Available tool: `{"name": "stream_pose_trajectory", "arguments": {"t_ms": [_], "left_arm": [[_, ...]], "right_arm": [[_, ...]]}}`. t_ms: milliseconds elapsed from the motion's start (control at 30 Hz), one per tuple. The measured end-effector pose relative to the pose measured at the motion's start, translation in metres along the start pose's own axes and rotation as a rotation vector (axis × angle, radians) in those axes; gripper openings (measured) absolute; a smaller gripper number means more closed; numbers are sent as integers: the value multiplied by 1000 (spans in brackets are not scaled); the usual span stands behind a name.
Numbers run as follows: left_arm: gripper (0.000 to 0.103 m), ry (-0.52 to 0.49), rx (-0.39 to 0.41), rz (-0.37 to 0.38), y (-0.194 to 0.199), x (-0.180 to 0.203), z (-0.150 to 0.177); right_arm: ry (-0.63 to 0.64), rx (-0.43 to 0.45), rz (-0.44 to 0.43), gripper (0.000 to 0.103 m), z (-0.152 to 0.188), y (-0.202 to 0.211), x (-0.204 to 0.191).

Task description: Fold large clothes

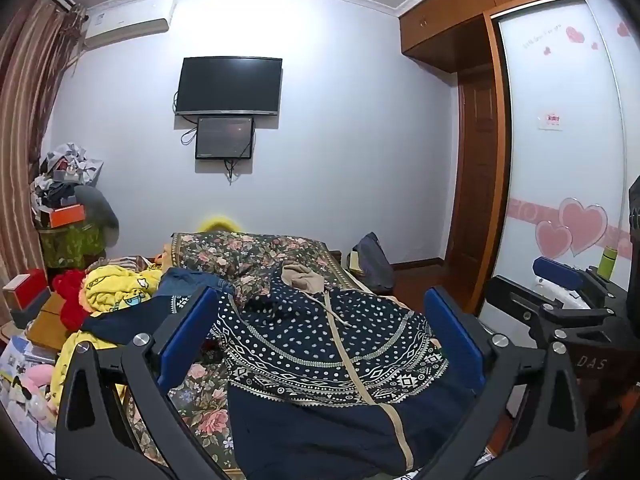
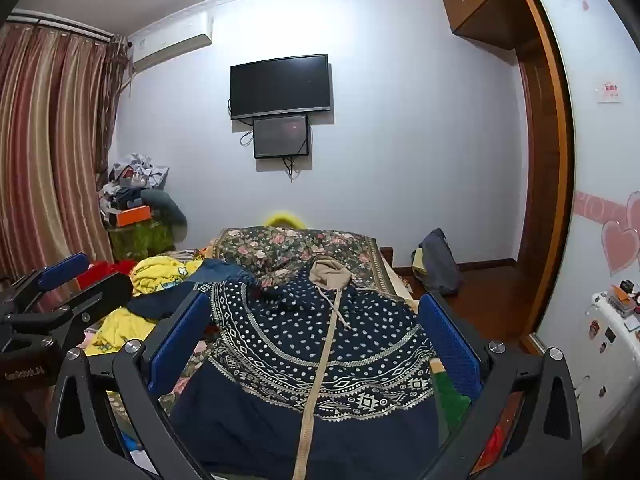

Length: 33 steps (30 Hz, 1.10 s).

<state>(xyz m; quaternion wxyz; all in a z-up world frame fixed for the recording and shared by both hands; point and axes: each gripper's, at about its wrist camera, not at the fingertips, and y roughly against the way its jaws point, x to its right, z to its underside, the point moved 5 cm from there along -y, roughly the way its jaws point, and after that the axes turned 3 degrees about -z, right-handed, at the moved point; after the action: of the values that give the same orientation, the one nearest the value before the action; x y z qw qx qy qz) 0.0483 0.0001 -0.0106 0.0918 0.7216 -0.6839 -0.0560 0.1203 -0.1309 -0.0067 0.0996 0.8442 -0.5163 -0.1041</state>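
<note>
A: Hoodie [image 1: 320, 344] first: navy, dotted and banded with a white pattern, tan zip down the middle, spread front-up on the floral bedspread [image 1: 208, 412], its tan hood [image 1: 300, 276] toward the far wall.

B: Left gripper [image 1: 320, 336] hangs above it with its blue pads wide apart and nothing between them. Right gripper [image 2: 316, 340] is equally spread and empty over the same garment.

A: What does the left camera catch that the right misses?

B: The right tool's fingers at its right edge, plus a green bottle [image 1: 607, 266] beyond them. The right camera shows the left tool at its left edge, and a white appliance with stickers [image 2: 612, 360] along the wardrobe side.

A: Both see the yellow clothing [image 1: 120, 284], the red garment [image 1: 72, 292] and the television [image 1: 230, 85].
</note>
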Motion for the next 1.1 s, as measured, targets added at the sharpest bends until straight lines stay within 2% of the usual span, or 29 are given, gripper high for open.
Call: {"name": "stream_pose_trajectory", "arguments": {"t_ms": [400,1100], "left_arm": [[103,-6,-43,2,-9,-1,6],[103,7,-55,-1,-13,-3,10]], "right_arm": [[0,-9,-3,103,-1,0,0],[-8,-12,-2,103,4,-4,2]]}}
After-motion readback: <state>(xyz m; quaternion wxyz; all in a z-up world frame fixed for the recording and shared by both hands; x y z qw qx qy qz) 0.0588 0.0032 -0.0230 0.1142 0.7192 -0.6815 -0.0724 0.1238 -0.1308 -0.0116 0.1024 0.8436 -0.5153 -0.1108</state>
